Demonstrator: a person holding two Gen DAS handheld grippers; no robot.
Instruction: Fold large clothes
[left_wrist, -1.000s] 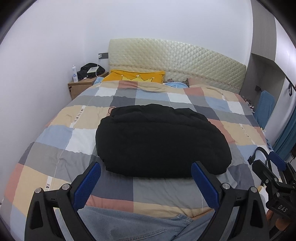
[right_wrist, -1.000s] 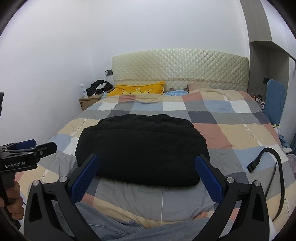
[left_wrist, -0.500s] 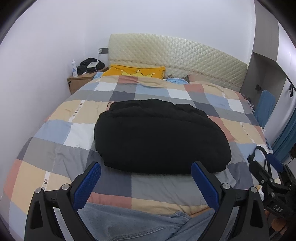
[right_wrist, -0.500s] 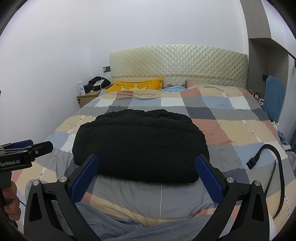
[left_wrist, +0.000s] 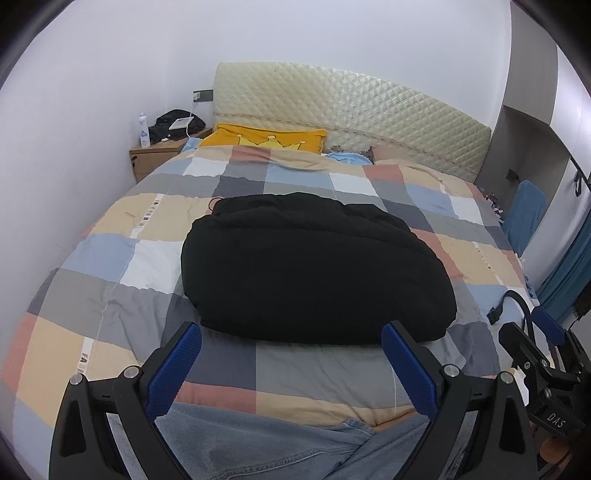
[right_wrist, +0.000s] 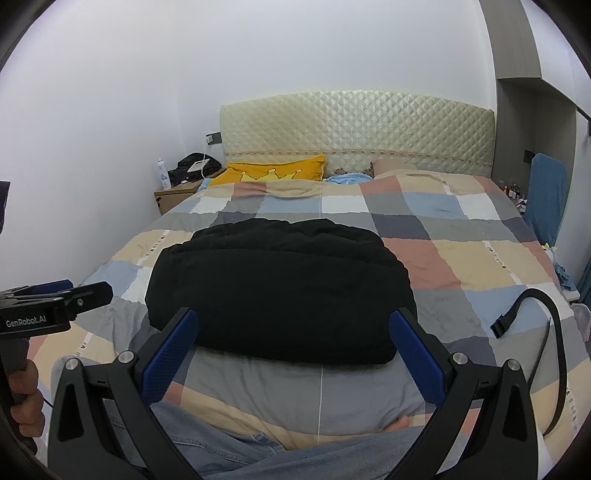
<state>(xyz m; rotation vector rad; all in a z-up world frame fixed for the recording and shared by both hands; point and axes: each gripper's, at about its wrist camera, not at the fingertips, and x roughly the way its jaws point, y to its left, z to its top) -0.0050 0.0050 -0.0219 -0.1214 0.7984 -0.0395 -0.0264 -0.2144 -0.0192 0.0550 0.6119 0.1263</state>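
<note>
Your black garment (left_wrist: 314, 269) lies folded into a soft, rounded, matte bundle on the checked quilt (left_wrist: 110, 236), just beyond your left gripper (left_wrist: 291, 354) and right gripper (right_wrist: 293, 338), both spread wide and empty.

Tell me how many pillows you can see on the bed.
2: a yellow pillow at the headboard's left, a beige pillow to its right. The quilt may hide others.

Matt black cloth garment (left_wrist: 314, 269) on soft checked quilt (left_wrist: 122, 225); glossy quilted headboard (left_wrist: 354, 110).
</note>
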